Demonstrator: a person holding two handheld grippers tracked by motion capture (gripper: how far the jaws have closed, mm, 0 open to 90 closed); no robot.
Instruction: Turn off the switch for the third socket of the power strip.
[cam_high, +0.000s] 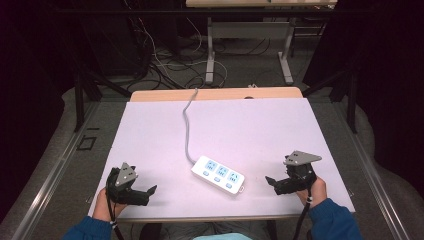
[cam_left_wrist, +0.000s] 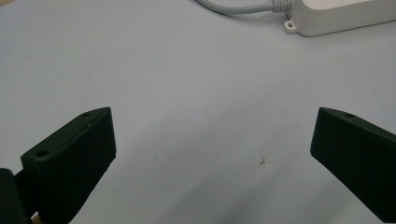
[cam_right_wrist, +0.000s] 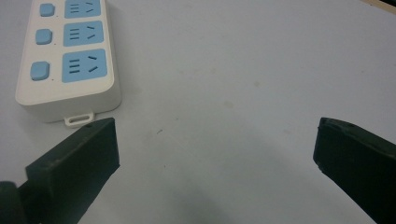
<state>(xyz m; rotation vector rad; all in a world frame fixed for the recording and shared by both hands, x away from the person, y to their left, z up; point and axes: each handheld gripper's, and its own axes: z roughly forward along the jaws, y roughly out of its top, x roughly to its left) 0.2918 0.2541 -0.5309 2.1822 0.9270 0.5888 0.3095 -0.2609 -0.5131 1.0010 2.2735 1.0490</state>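
Lying flat near the table's (cam_high: 150, 130) front middle, one white power strip (cam_high: 218, 174) runs its long axis diagonally, cable (cam_high: 187, 130) end toward the far left and tab end toward the near right. It carries three blue sockets and three blue buttons. The left gripper (cam_high: 148, 192) and right gripper (cam_high: 271, 182) flank it, jaws spread wide apart, holding nothing.

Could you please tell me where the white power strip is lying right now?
In the high view the power strip lies flat near the table's front edge, between the left gripper and right gripper, touching neither.
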